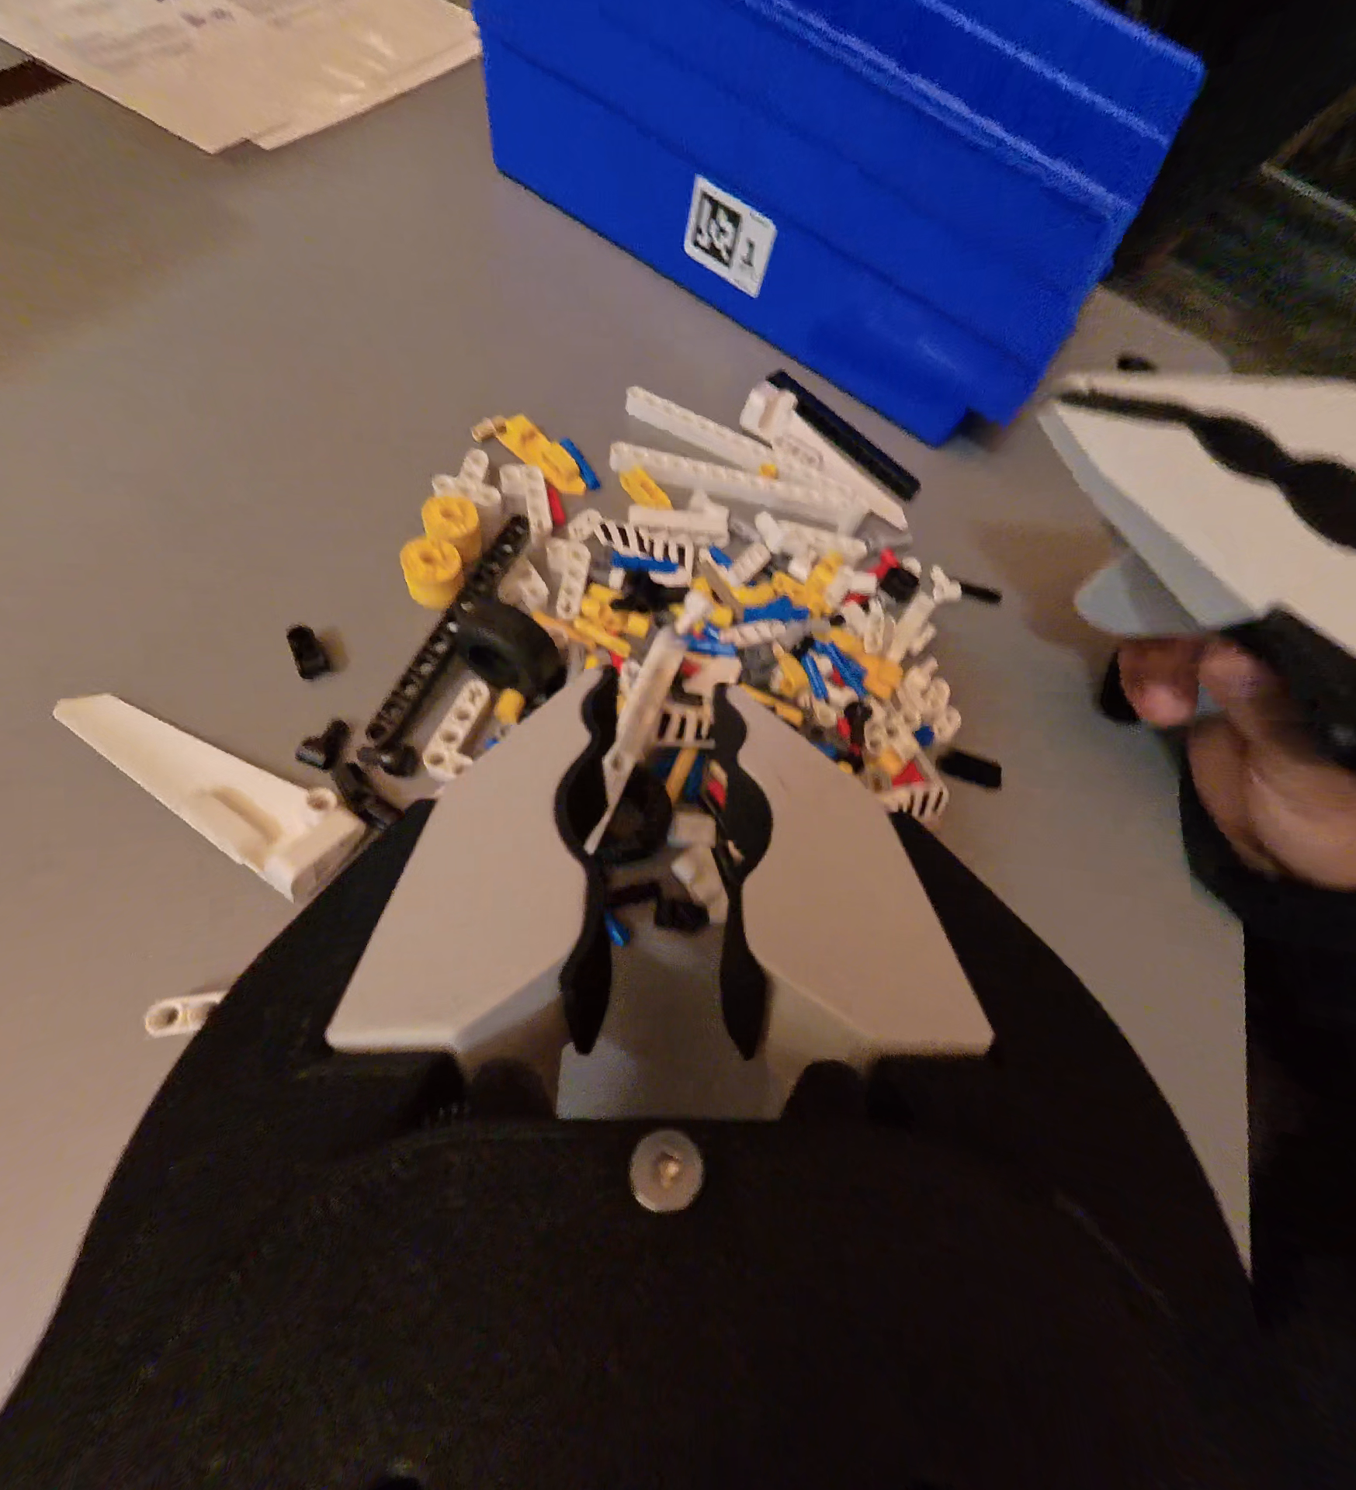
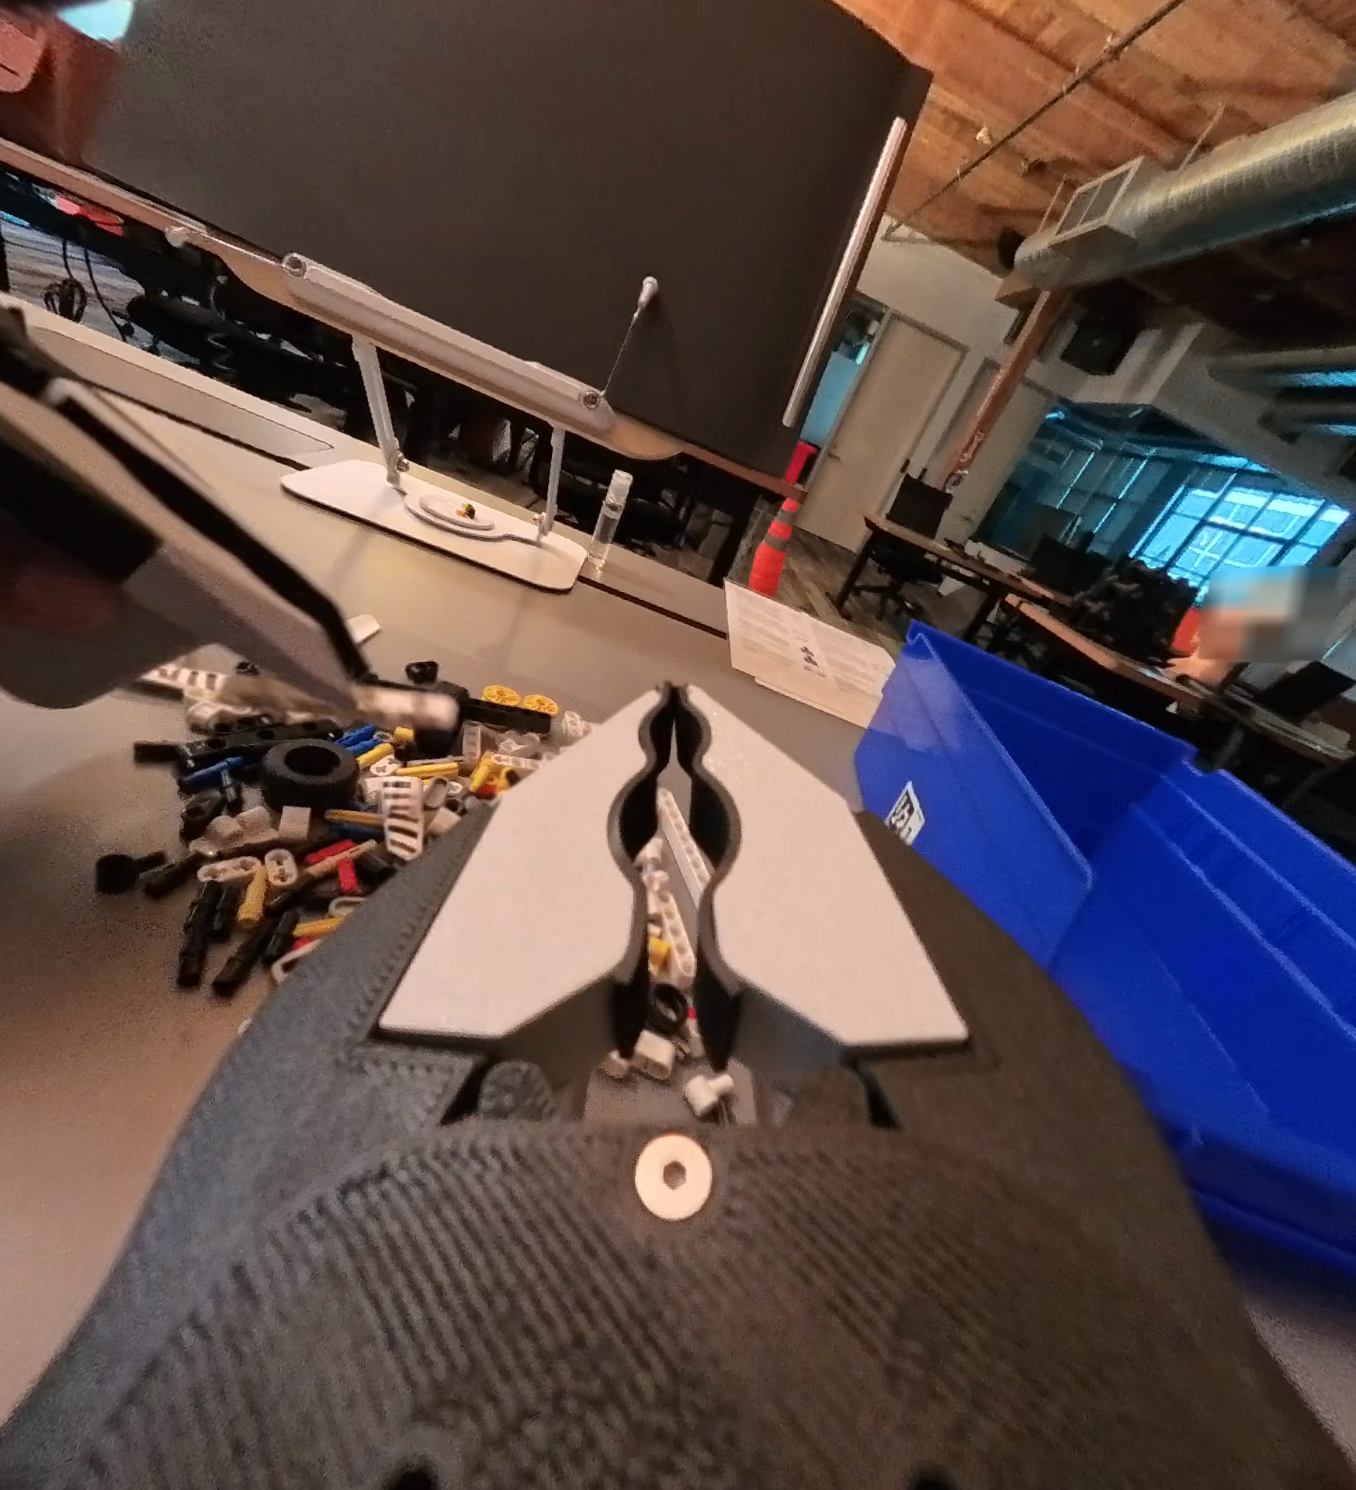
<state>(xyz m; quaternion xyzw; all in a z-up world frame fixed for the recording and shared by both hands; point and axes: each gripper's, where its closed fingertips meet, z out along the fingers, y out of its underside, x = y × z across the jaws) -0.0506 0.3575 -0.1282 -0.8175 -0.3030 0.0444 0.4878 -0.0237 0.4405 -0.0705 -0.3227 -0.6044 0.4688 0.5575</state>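
Two hand-held grippers work over one grey bench (image 1: 174,403). Low in the left wrist view, the left gripper (image 1: 658,701) has its jaws apart, with a long white beam (image 1: 642,726) slanting up between them; motion blur hides whether the pads press on it. In the right wrist view this gripper (image 2: 384,693) enters from the upper left with a pale, blurred piece at its tip, just above the parts. Directly beyond its tips lies a heap of small building parts (image 1: 739,580), white, yellow, blue, red and black, filling the frame's centre. At the heap's left edge sit a black tyre (image 1: 505,645) and two yellow wheel hubs (image 1: 440,548), with a large white wing-shaped panel (image 1: 207,790) apart at centre left. A hand (image 1: 1223,726) at the right edge carries the right gripper (image 1: 1078,403), raised beside the heap. In its own view, the right gripper (image 2: 673,692) has its jaws together at the tips with nothing between them. Farther back stands a blue bin (image 1: 860,201) bearing a small sticker (image 1: 731,234), touching the bench past the heap. Printed sheets (image 1: 255,64) lie at the upper left.
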